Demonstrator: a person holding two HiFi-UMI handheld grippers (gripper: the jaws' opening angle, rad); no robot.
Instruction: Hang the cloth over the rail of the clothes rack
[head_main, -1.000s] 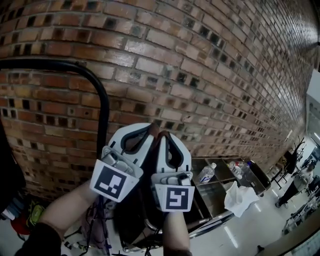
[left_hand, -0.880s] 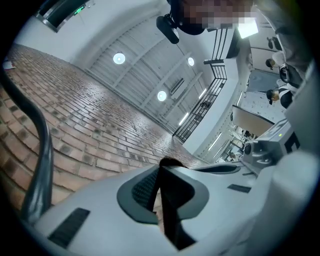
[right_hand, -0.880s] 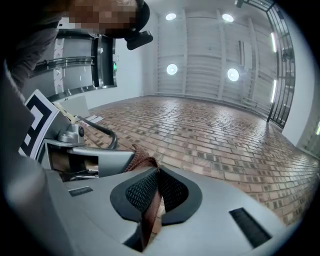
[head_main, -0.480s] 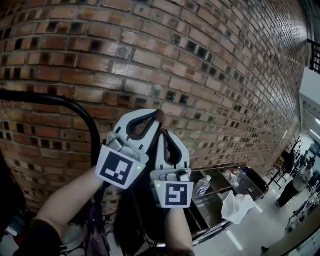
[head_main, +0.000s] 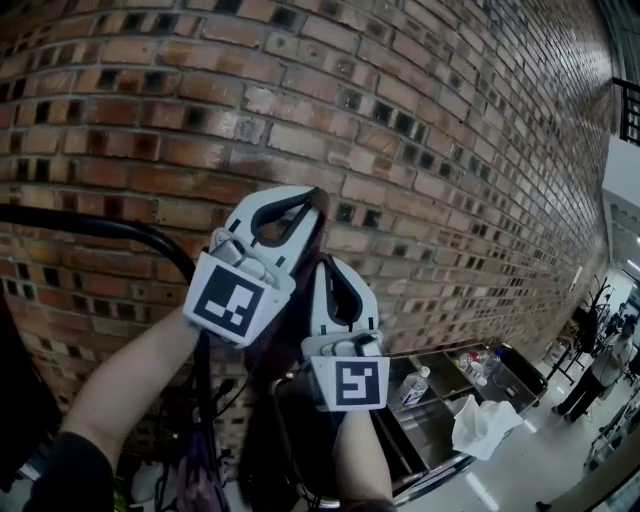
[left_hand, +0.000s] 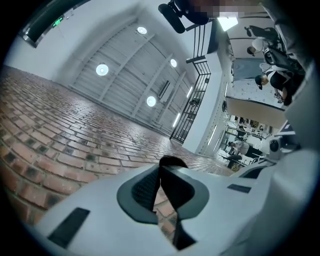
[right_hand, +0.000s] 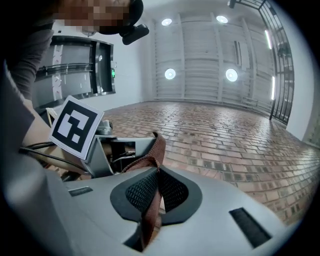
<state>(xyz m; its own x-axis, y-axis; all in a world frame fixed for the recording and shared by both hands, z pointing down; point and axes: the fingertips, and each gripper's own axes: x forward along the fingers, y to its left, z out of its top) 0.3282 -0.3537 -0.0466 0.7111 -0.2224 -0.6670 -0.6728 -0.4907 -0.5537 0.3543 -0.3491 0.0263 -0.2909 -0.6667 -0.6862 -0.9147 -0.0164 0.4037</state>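
Brick wall (head_main: 420, 130), woven brown cloth (right_hand: 156, 149) pinched in right tongs (right_hand: 158, 176)

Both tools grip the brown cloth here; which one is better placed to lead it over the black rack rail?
Left, probably. The left tool, shut on the brown fabric cloth, is higher and sits beside the curved black metal rail; the right tool is lower and farther from it.

Large workshop-like hall: brick wall (head_main: 400, 150), high ceiling (right_hand: 200, 45), round lights (left_hand: 102, 69), steel trolley (head_main: 437, 400)
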